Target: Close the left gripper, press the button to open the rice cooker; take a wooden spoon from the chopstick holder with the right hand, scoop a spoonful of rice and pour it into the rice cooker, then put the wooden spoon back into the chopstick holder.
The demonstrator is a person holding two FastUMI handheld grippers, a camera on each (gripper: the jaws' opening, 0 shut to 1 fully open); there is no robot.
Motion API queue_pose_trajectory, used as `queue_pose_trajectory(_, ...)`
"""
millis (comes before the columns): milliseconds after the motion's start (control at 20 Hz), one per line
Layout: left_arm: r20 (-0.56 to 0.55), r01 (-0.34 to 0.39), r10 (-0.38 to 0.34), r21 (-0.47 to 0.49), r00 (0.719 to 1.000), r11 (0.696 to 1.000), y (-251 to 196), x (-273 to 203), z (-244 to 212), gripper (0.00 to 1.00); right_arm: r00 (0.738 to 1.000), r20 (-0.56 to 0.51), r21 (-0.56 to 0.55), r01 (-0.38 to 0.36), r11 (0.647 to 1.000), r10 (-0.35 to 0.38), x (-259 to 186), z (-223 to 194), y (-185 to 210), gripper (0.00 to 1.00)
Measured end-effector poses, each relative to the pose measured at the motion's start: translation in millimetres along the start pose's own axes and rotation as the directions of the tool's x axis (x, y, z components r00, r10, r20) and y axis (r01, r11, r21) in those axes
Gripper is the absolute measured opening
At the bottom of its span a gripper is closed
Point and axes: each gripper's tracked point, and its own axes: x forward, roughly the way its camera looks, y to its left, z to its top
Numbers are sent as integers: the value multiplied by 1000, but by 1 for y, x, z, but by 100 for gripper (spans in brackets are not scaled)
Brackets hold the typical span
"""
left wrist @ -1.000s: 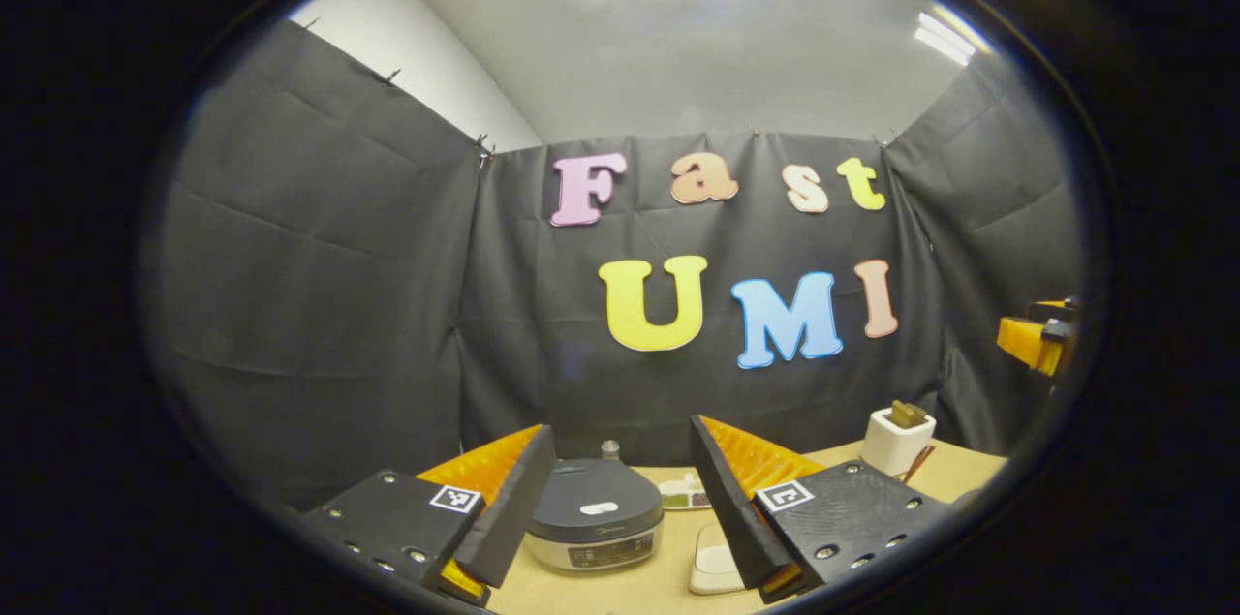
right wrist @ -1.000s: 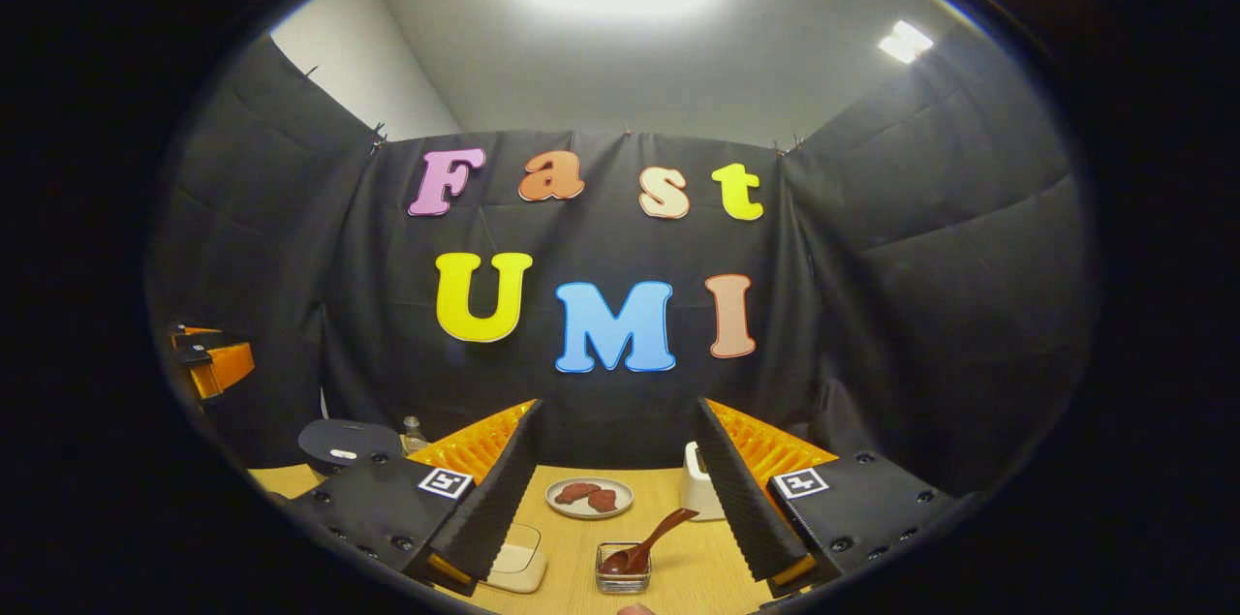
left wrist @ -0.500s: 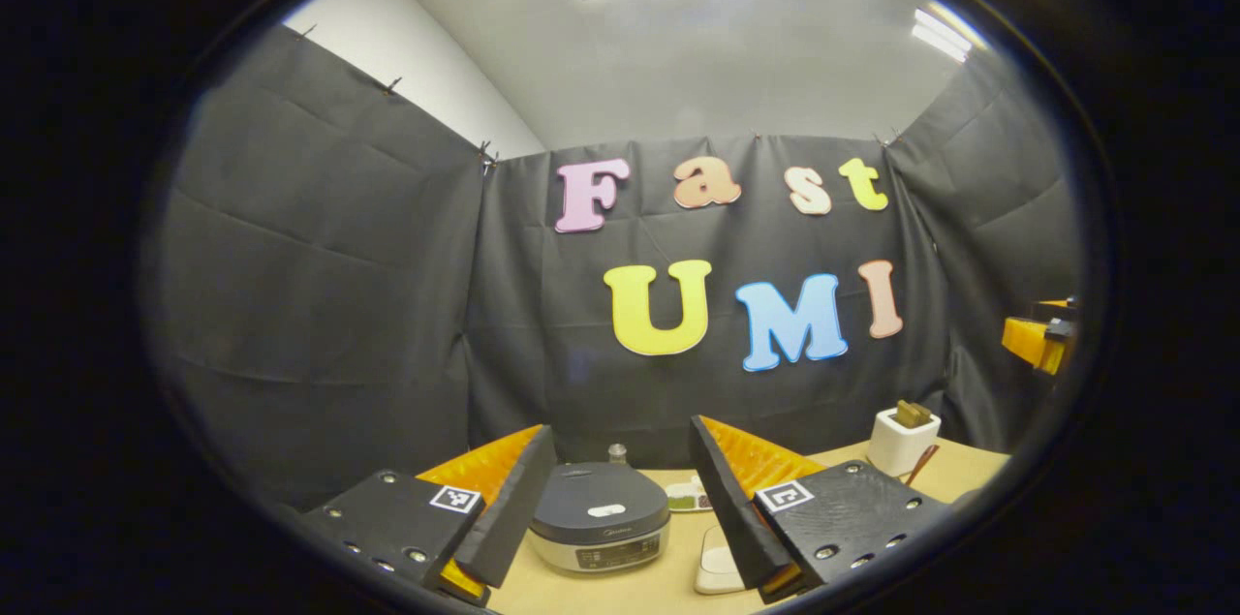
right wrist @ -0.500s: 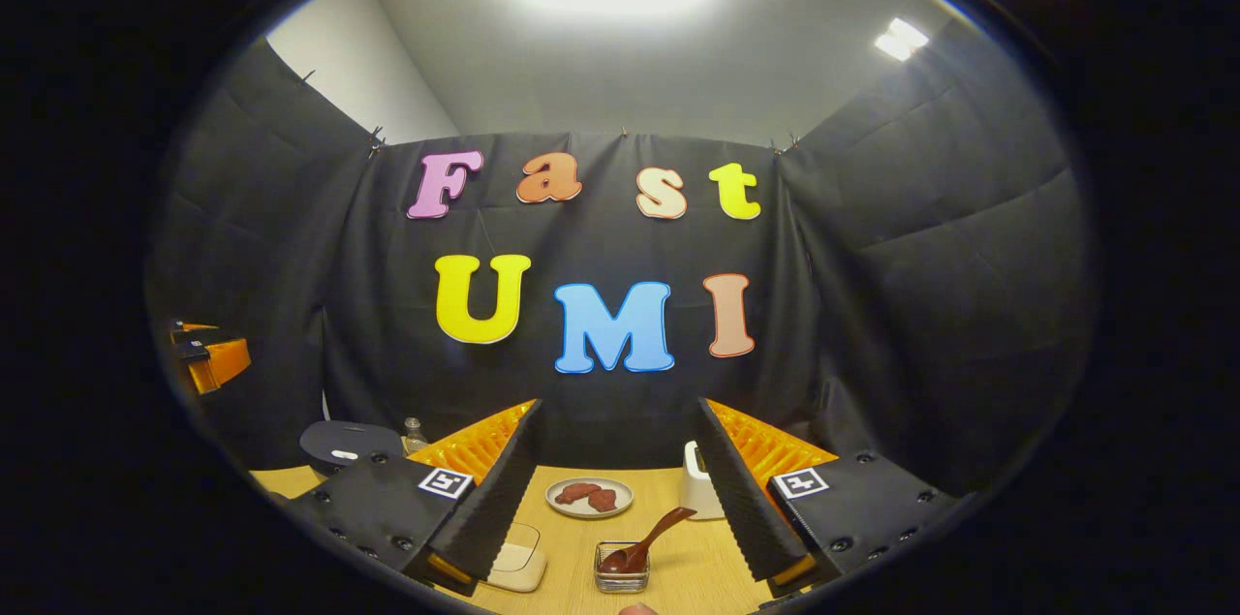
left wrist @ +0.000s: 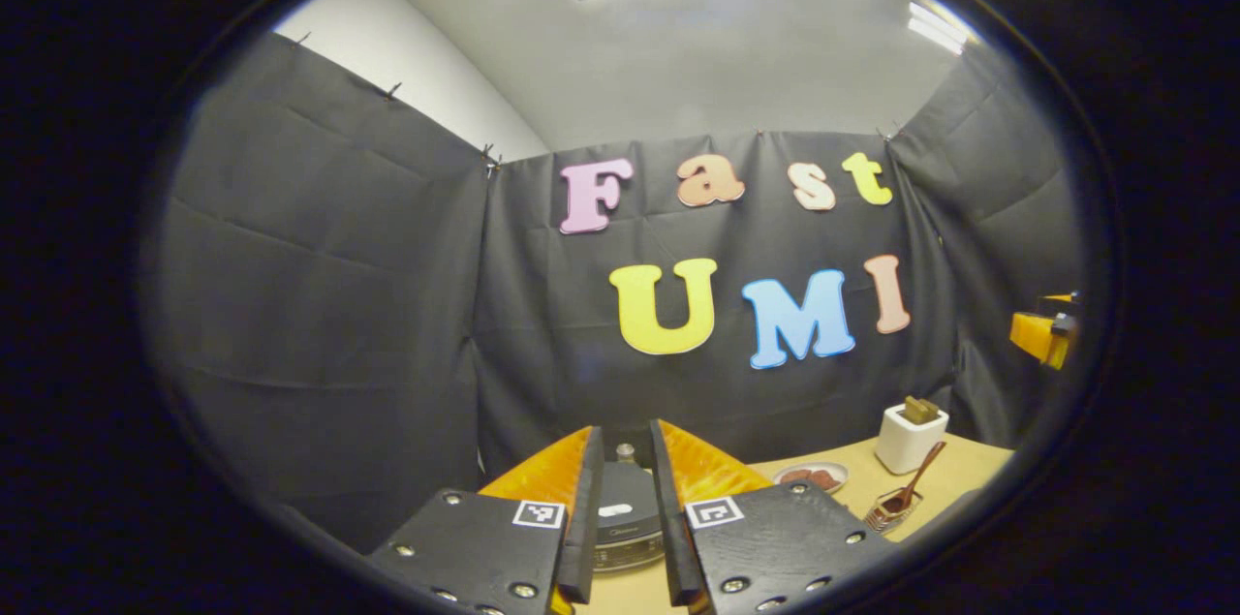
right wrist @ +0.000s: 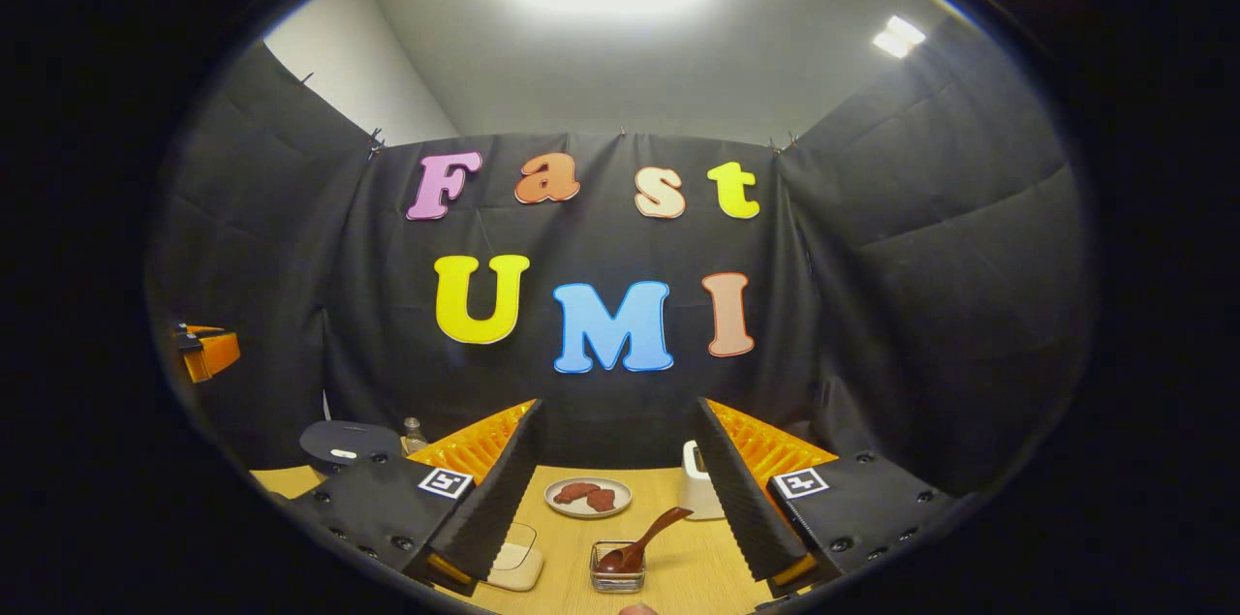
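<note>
Fingers of the left gripper (left wrist: 625, 538) stand nearly together at bottom centre, holding nothing, framing the rice cooker (left wrist: 625, 523). Right gripper (right wrist: 620, 508) gapes wide and empty above the spoon (right wrist: 641, 540).

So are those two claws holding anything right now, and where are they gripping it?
No, nothing is held. The left gripper is nearly closed on air, the rice cooker beyond it. The right gripper is open, the wooden spoon untouched.
</note>
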Motion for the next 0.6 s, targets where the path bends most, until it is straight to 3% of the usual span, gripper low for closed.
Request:
queue_pose_trajectory(50, -5, 1, -1, -3, 1000, 1000, -2, 0, -2, 26, 1000, -1, 4, -3, 1000, 3, 0, -1, -1, 97)
queue_pose_trajectory(150, 3, -46, 46, 4, 999, 999, 7, -2, 0, 27, 1000, -5, 7, -2, 1000, 2, 2, -2, -7, 97)
queue_pose_trajectory(200, 0, -53, 53, -3, 999, 999, 9, 0, -1, 13, 1000, -5, 8, -4, 1000, 4, 1, -3, -9, 97)
queue_pose_trajectory(300, -19, -70, 70, -8, 997, 997, 7, -2, -5, 11, 1000, -3, 8, -8, 1000, 8, 2, -3, -14, 97)
queue_pose_trajectory(350, -25, -72, 72, -7, 997, 997, 8, 0, -5, 4, 1000, -3, 5, -14, 1000, 14, 2, -5, -16, 97)
queue_pose_trajectory(600, -38, -57, 55, -45, 998, 997, -1, 11, -10, 1, 999, -16, 15, -47, 999, 47, 4, -13, -30, 96)
